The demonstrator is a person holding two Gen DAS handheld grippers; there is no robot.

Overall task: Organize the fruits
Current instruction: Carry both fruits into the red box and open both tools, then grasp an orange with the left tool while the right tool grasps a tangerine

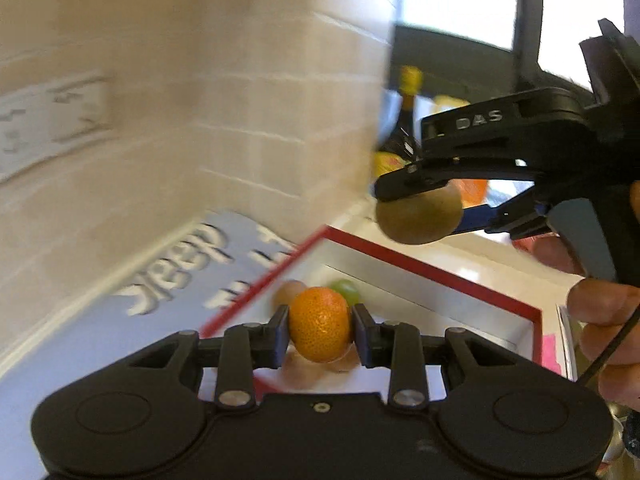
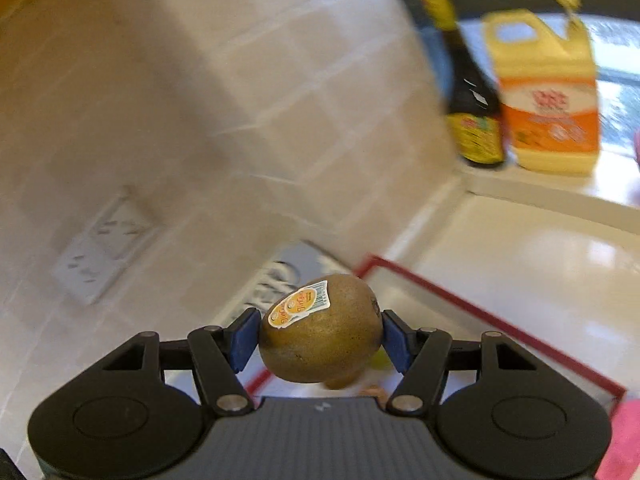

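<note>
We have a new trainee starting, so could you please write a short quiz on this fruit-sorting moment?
1. True or false: the left gripper holds an orange.
2. What does the right gripper hold? A) lemon B) kiwi C) bottle
3. What colour is the rim of the box?

Key: 1. True. 2. B; the kiwi carries a sticker. 3. Red.

matt fuzzy kiwi (image 2: 320, 344), glossy paper sticker (image 2: 298, 304); pitted glossy orange (image 1: 319, 323); shiny countertop (image 2: 520, 248).
</note>
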